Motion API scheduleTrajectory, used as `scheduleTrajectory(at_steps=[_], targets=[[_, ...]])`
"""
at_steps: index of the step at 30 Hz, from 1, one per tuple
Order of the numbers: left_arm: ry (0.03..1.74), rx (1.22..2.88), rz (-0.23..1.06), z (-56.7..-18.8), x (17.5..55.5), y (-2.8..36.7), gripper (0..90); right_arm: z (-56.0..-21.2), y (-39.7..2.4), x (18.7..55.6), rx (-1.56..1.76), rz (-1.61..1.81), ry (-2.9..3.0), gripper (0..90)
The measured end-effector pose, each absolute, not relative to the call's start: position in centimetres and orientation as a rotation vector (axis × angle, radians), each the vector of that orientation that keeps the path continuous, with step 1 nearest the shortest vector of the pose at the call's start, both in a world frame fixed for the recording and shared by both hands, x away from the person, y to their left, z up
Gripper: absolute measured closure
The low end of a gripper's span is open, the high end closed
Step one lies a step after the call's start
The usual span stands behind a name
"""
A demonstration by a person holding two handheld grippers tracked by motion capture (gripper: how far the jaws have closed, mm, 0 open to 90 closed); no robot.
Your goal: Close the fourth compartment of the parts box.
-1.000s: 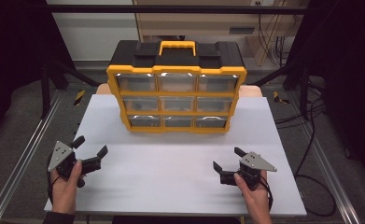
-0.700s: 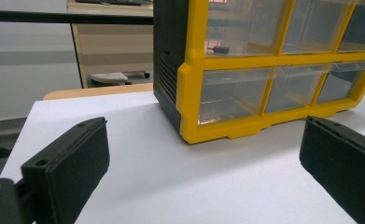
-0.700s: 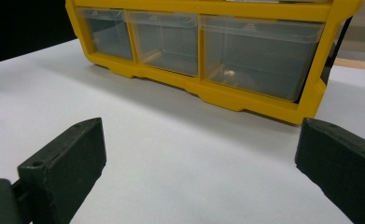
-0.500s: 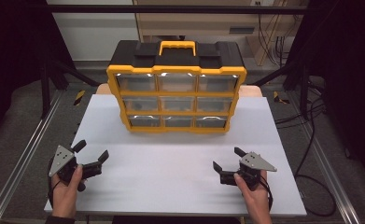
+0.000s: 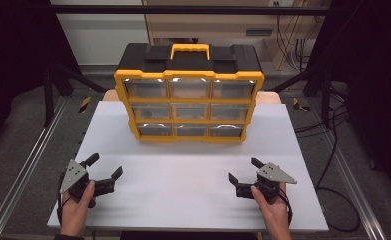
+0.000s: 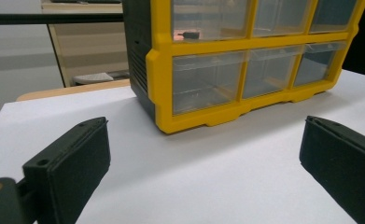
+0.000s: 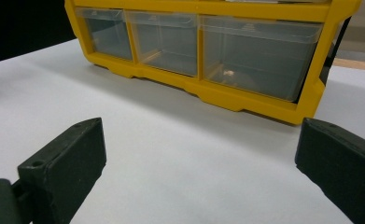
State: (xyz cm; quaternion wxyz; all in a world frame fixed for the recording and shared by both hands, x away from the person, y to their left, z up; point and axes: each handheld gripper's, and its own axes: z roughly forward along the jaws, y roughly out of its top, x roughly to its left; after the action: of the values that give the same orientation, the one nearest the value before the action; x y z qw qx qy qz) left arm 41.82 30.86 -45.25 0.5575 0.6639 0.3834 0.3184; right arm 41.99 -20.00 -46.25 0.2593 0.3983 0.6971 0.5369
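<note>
A yellow and black organiser box [image 5: 189,97] with clear drawers in three rows stands upright at the back middle of the white table [image 5: 193,175]. My left gripper [image 5: 104,166] rests near the front left of the table, open and empty, with a hand on it. At the front right my right gripper [image 5: 244,170] is open and empty too. In the left gripper view the box [image 6: 245,60] rises ahead to the right, a small dark item [image 6: 188,34] in one drawer. The right gripper view has the bottom drawers [image 7: 203,44] close ahead, a small pale item [image 7: 228,73] inside one.
Metal rails [image 5: 28,170] run along both sides of the table. Black cables [image 5: 333,150] lie on the floor to the right. A wooden board edge [image 5: 268,96] shows behind the box. White tabletop lies between the grippers and the box.
My left gripper has shifted a little to the right and towards the table's front edge. The right gripper and the box have stayed in place.
</note>
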Motion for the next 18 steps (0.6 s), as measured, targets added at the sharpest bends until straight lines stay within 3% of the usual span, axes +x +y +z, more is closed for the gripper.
scheduleTrajectory(at_steps=[18], targets=[[0.885, 1.508, 0.771, -46.4, 41.5, 30.6, 1.6, -46.2, -21.5, 41.5, 1.056, 1.427, 1.827, 2.1]])
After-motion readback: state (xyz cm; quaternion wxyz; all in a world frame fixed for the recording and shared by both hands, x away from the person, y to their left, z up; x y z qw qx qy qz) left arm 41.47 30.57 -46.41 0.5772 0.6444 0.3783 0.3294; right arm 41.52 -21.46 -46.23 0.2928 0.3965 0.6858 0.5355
